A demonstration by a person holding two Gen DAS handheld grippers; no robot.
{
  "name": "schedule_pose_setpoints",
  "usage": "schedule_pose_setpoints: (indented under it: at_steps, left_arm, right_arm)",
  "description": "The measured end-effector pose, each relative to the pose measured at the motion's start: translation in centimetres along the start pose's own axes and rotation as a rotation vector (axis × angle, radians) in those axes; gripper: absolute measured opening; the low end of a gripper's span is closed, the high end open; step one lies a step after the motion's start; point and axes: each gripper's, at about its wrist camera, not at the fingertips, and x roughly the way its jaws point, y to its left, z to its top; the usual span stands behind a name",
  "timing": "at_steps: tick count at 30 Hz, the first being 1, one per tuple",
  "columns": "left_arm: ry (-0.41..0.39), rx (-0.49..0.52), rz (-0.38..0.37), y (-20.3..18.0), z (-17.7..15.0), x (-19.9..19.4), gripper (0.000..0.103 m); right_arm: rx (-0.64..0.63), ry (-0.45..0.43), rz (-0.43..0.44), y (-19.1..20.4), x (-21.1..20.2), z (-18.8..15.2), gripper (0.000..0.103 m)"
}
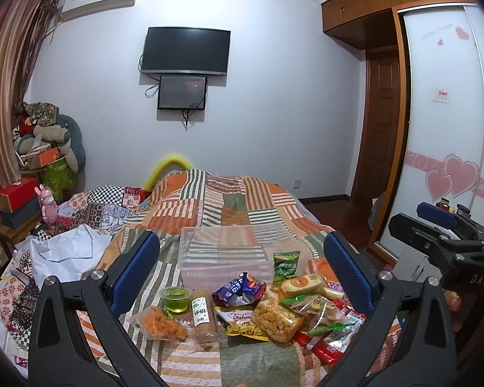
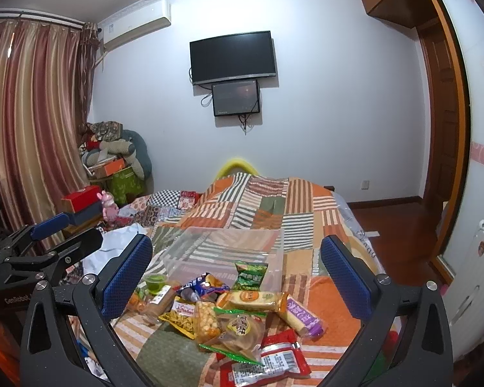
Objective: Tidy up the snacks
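Nothing is sorted yet, by the look of it. The clear bin [image 1: 229, 251] sits on the bed [image 1: 209, 200] with no packet visible inside, and the snacks [image 1: 258, 306] lie in a loose heap on the quilt just at its near edge, at 6 o'clock from it.

In the left wrist view the heap spreads from an orange crisp pack [image 1: 159, 322] at 8 o'clock, past a green jelly cup [image 1: 176, 298] and a brown biscuit roll [image 1: 205, 319], to red packets [image 1: 338, 335] at 4 o'clock. A green pack [image 1: 285, 264] leans against the bin's front wall, the nearest to going in; whether it touches the wall I cannot tell.

The left claw [image 1: 242, 274] hangs above the heap with its jaws wide apart and nothing between them. The right claw [image 2: 237, 277] does likewise, jaws wide and holding nothing, over the right half of the pile where a long yellow bar [image 2: 258, 298] and a purple-wrapped stick [image 2: 303, 317] lie.

So the whole job is left: each packet has to be lifted and laid into the bin. The flat, slippery wrappers overlap one another, so picking one alone will probably need care.
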Motion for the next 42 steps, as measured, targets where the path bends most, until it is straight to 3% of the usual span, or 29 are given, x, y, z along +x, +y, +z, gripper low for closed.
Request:
schedule_pose_setpoints:
  at_steps: [10, 11, 14, 20, 33, 42]
  left_arm:
    - [0.110, -0.013, 0.058, 4.0, -2.2, 3.4, 0.103]
    - [0.132, -0.016, 0.066, 4.6, -2.5, 4.0, 0.102]
    - [0.209, -0.020, 0.078, 6.0, -3.7, 5.8, 0.083]
    - [0.338, -0.094, 0.089, 8.9, -6.6, 9.0, 0.078]
    - [0.473, -0.151, 0.193, 12.2, -11.0, 13.3, 0.078]
    - [0.522, -0.186, 0.215, 13.6, -12.9, 15.5, 0.078]
  right_arm:
    - [0.008, 0.122, -0.032, -1.8, 3.5, -1.9, 0.103]
    - [0.006, 0.133, -0.033, -2.0, 3.7, -2.1, 0.103]
    - [-0.003, 0.183, -0.031, -2.3, 4.7, -2.9, 0.103]
    - [0.008, 0.296, -0.023, -2.9, 7.3, -4.9, 0.101]
    - [0.088, 0.509, 0.034, -4.2, 10.8, -8.5, 0.091]
    - [0.171, 0.563, 0.108, -4.2, 11.7, -9.3, 0.091]
